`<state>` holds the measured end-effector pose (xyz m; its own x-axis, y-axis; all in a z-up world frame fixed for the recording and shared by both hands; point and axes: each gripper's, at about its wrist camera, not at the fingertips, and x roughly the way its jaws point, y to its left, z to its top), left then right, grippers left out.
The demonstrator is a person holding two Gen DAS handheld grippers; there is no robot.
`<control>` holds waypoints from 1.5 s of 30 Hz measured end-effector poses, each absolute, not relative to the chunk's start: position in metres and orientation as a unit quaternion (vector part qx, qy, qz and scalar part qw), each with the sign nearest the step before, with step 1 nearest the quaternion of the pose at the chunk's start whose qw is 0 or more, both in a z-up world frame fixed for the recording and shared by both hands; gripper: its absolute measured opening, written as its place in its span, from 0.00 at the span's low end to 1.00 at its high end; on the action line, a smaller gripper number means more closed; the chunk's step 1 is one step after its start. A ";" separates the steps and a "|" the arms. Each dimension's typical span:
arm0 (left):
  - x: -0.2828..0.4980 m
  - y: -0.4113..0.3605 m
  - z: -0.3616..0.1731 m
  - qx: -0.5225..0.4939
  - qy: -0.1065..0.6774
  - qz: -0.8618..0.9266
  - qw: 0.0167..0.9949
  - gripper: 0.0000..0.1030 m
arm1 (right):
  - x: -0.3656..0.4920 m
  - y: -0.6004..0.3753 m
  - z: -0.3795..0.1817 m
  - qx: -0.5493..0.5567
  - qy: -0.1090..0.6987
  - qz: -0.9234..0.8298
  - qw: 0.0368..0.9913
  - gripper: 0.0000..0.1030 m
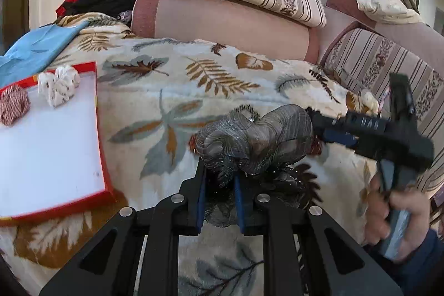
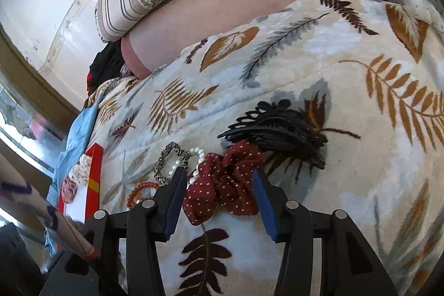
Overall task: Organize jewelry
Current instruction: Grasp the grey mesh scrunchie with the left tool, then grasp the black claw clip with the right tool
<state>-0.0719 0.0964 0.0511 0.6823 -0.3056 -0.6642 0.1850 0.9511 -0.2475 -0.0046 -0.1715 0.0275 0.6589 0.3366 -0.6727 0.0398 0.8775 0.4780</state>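
Left gripper [image 1: 220, 186] pinches a grey scrunchie [image 1: 255, 140] by one fold, lifted above the blanket [image 1: 172, 79]; the red tray [image 1: 101, 129], already holding two scrunchies, lies well off to its left. That thin bite may slip, as the gauzy, glittery fabric is slick and puffy. Right gripper [image 2: 219, 196] stands spread around a maroon dotted scrunchie [image 2: 222, 193], not pressing it. Closing there could snag the pearl string [image 2: 198, 160] touching its edge, or drag the black claw clip [image 2: 277, 126] just behind. Plush, leaf-printed pile under everything gives soft, uneven footing.
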 end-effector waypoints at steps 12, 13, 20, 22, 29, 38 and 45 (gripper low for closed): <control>-0.064 0.093 0.036 -0.079 0.384 -0.143 0.909 0.17 | -0.004 -0.239 0.020 0.351 0.364 0.000 0.863 0.47; -0.065 0.093 0.037 -0.080 0.382 -0.142 0.909 0.17 | -0.002 -0.242 0.020 0.352 0.362 -0.005 0.863 0.47; -0.064 0.093 0.036 -0.081 0.384 -0.144 0.908 0.18 | 0.013 -0.241 0.008 0.357 0.392 0.016 0.848 0.46; -0.064 0.092 0.036 -0.079 0.384 -0.145 0.908 0.18 | 0.009 -0.234 0.011 0.362 0.394 0.052 0.843 0.47; -0.061 0.094 0.034 -0.085 0.388 -0.142 0.907 0.18 | 0.006 -0.211 0.028 0.281 0.393 0.056 0.874 0.47; -0.059 0.094 0.032 -0.085 0.390 -0.141 0.906 0.19 | 0.041 -0.204 0.012 0.235 0.421 0.049 0.875 0.47; -0.058 0.093 0.032 -0.083 0.392 -0.140 0.906 0.19 | 0.045 -0.179 0.016 0.142 0.426 0.040 0.893 0.51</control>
